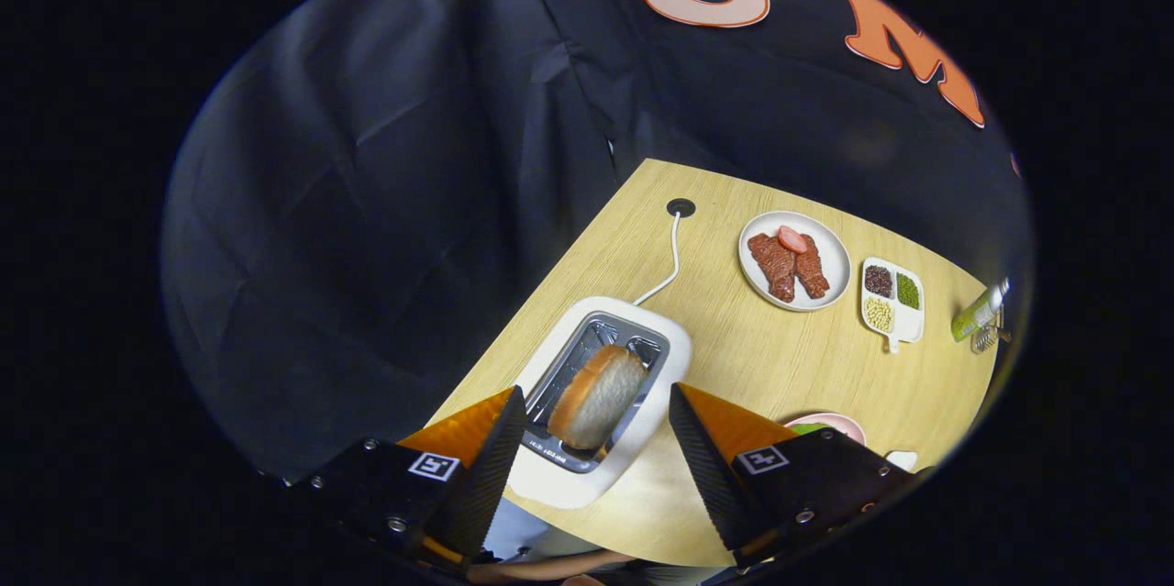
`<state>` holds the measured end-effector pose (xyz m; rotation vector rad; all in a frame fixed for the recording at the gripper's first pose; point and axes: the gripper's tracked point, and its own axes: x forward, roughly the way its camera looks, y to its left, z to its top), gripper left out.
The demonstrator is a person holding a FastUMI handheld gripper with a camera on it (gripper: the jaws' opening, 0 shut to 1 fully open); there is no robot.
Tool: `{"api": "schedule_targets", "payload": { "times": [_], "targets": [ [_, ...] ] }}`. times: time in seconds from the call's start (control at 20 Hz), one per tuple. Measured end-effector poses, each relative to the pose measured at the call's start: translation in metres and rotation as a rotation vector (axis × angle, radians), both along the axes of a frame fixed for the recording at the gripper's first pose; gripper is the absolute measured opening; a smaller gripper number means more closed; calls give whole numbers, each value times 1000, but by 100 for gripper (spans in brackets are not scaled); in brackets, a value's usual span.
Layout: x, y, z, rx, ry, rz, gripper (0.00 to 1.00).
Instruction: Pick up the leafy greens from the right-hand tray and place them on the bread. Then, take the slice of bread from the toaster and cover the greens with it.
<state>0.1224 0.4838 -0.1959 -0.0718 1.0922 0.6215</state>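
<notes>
hand-held gripper [596, 439]: fingers spread wide, hovering over the toaster, gripping nothing; the bread sits between them
slice of bread [598, 395]: standing tilted in the toaster slot
toaster [642, 329]: white, by the desk's near left edge; cord runs to a hole near the far corner
plate [830, 247]: meat pieces on it, further back; divided dish [894, 329] of beans beside it
desk [780, 366]: pale wood

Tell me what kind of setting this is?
Looks like a staged kitchen table in a recording booth. A wooden table holds a white toaster with a slice of bread in its slot and a plate of meat. The gripper hangs open over the toaster.
</notes>
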Motion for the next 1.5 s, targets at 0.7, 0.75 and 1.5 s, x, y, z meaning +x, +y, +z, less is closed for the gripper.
{"api": "schedule_targets", "payload": {
  "times": [0.7, 0.75, 1.5],
  "targets": [
    [3, 2, -51, -164, 97, -76, 63],
    [6, -2, -53, -179, 95, -90, 57],
    [6, -37, 12, 55, 88, -144, 11]
  ]
}}
